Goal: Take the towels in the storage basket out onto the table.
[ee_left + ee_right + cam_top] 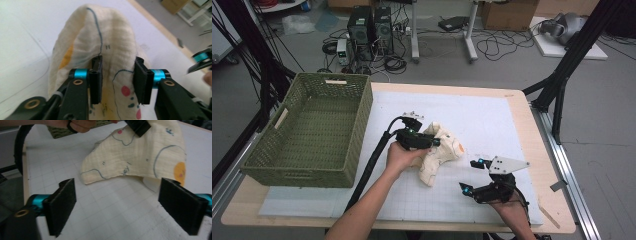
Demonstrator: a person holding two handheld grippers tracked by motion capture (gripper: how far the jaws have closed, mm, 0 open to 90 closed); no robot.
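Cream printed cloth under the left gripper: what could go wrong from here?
1. The left gripper has its fingers apart, straddling a ridge of the cloth. Closing here may pinch only a thin fold, which could slip out on lifting.
2. The cloth lies crumpled, so it may unfold unevenly and drag across the white mat.
3. The right gripper waits open, short of the cloth's edge, giving no second hold.

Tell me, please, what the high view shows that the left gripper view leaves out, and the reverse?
The high view adds the green basket at the table's left, the computers on the floor beyond, and the person's left hand. The left gripper view adds the close-up: the left tool open, astride a raised fold of the cloth, with its red dot and blue lines. Both share the cloth, the white mat and the right tool.
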